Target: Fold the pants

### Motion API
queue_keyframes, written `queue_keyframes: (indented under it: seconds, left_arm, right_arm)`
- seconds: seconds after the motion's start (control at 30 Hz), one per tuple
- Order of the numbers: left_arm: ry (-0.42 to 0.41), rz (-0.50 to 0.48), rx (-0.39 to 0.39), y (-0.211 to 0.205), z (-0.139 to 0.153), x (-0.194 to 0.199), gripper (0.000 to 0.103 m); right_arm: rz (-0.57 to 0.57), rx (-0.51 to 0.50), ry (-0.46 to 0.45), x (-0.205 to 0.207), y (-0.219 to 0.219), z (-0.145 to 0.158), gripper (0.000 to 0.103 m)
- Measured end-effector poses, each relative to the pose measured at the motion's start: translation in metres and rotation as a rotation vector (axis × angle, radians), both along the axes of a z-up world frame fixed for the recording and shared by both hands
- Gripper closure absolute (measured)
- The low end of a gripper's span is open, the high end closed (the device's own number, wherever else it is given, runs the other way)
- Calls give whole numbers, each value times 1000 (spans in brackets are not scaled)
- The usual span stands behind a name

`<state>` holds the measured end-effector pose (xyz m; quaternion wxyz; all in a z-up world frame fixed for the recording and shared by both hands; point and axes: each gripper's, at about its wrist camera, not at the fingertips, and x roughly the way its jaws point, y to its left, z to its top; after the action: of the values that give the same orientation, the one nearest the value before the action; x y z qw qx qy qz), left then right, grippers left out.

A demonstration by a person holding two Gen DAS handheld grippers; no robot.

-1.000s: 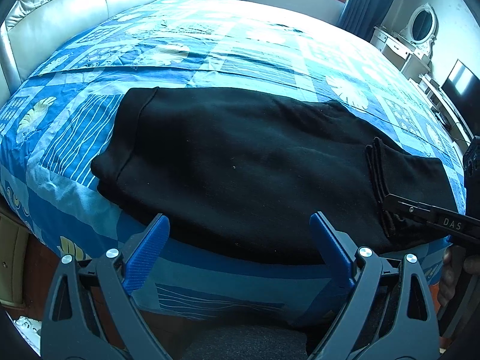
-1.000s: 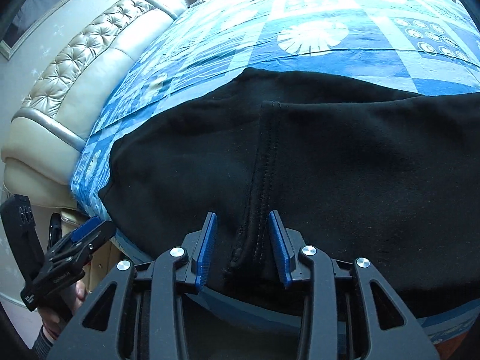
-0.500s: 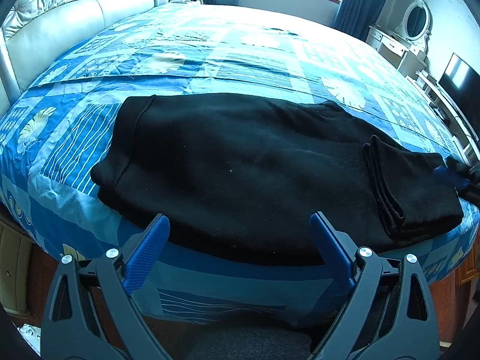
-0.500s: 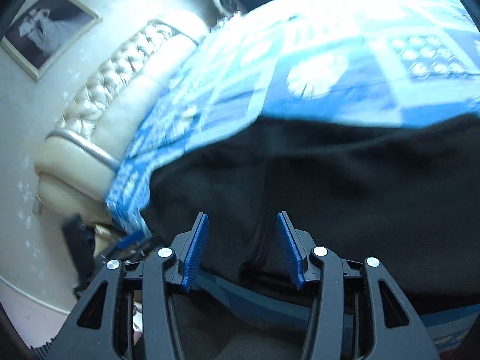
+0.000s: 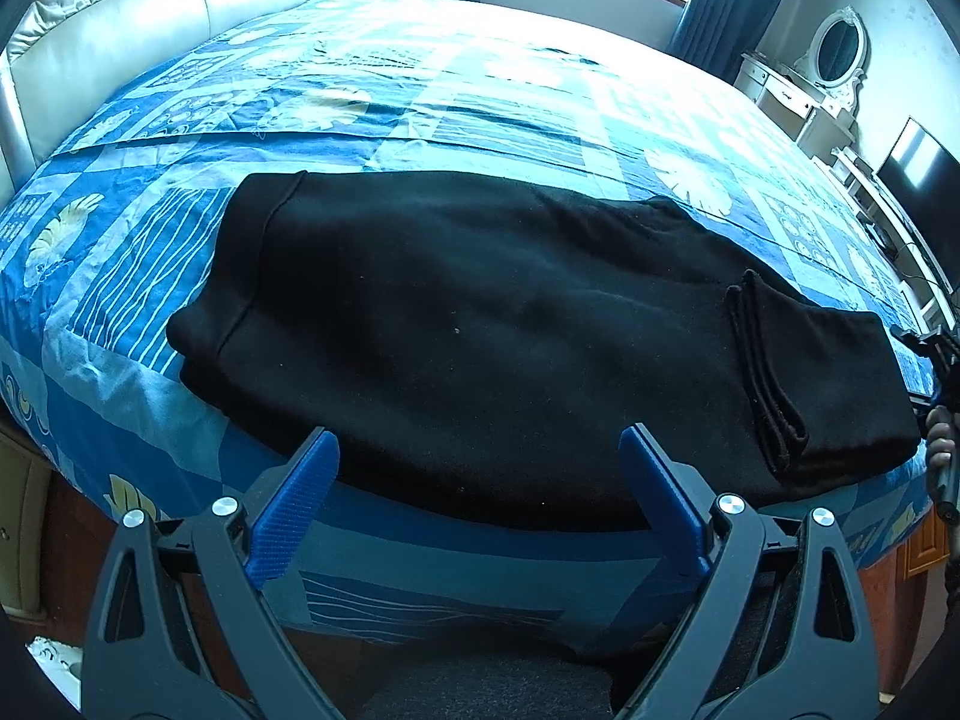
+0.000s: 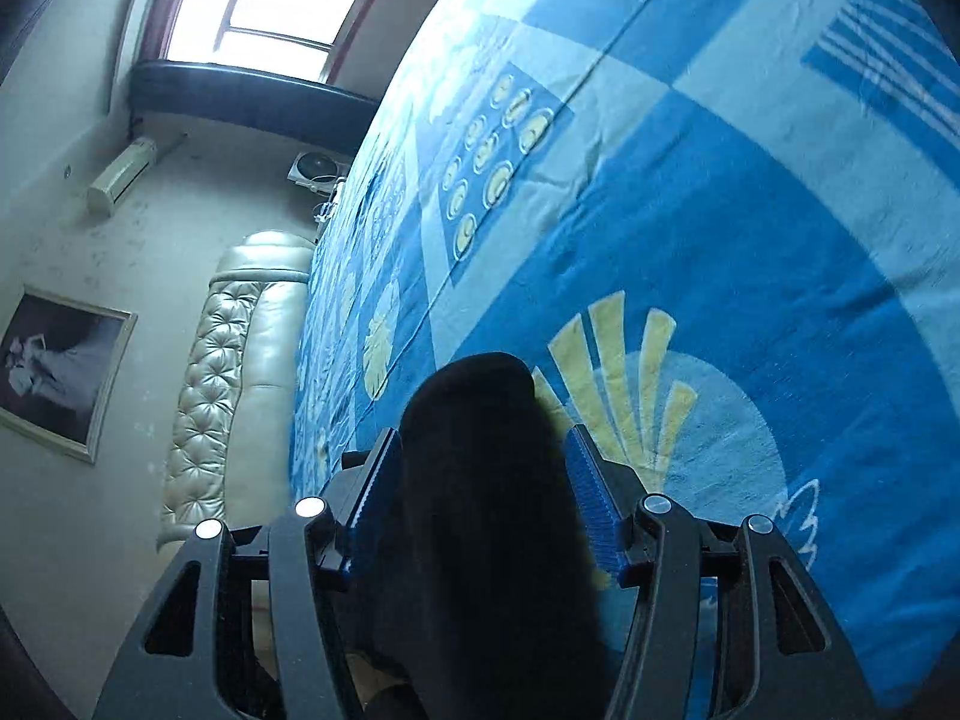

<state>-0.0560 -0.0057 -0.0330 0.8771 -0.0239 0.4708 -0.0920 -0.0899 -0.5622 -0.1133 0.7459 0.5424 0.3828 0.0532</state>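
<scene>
Black pants (image 5: pixel 480 312) lie lengthwise near the front edge of the bed, the leg end folded back on itself with the cuffs (image 5: pixel 762 378) on top at the right. My left gripper (image 5: pixel 477 438) hovers open at the bed's near edge, nothing between its blue pads. My right gripper (image 5: pixel 936 354) sits at the pants' right end, only just in the left wrist view. In the rolled right wrist view, that gripper (image 6: pixel 483 438) has its jaws opening, with the thick folded end of the pants (image 6: pixel 480 510) between them. I see no pad pressing on the cloth.
A blue patterned cover (image 5: pixel 420 78) spreads over the whole bed (image 6: pixel 720 240). A padded cream headboard (image 5: pixel 150 18) stands at the left. A white dresser with an oval mirror (image 5: pixel 822 78) and a dark screen (image 5: pixel 918 168) line the right wall. A person's hand (image 5: pixel 939 438) holds the right gripper.
My right gripper let go of the cuffs, swung out to the pants' right end and rolled, its jaws widening. The left gripper has stayed put and open.
</scene>
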Motion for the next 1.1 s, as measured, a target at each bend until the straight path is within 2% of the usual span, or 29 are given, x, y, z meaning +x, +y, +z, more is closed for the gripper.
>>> queue_keyframes:
  seconds: [0.1, 0.13, 0.17, 0.27, 0.43, 0.53, 0.7, 0.93, 1.0, 1.07, 1.1]
  left_arm:
    - [16, 3, -6, 1, -3, 1, 9]
    - [22, 5, -7, 1, -5, 2, 9]
    - [27, 5, -9, 1, -5, 2, 9]
    - [32, 4, -12, 1, -7, 3, 9]
    - [27, -5, -8, 0, -7, 2, 9]
    - [27, -6, -5, 0, -8, 2, 9]
    - [29, -3, -13, 2, -7, 1, 9]
    - [27, -32, -13, -4, -6, -1, 9]
    - [27, -37, -12, -6, -7, -2, 9]
    - [31, -38, -10, -7, -8, -1, 9]
    - [33, -37, -8, -7, -9, -2, 9]
  right_arm:
    - [6, 9, -13, 9, 6, -6, 50]
    - [10, 1, 4, 11, 8, -7, 65]
    - [12, -14, 42, 15, 10, -12, 75]
    - [6, 21, 43, 17, 10, -22, 80]
    - [8, 36, 20, 8, 0, -19, 81]
    - [-10, 92, -8, -4, -3, -17, 76]
    - [-4, 153, -29, -45, -4, -17, 70]
    - [37, 169, -8, -83, 15, -19, 65]
    - [41, 118, 15, -88, 20, -20, 67]
    - [38, 69, 40, -86, 23, -24, 78]
    - [34, 52, 50, -86, 24, -27, 79]
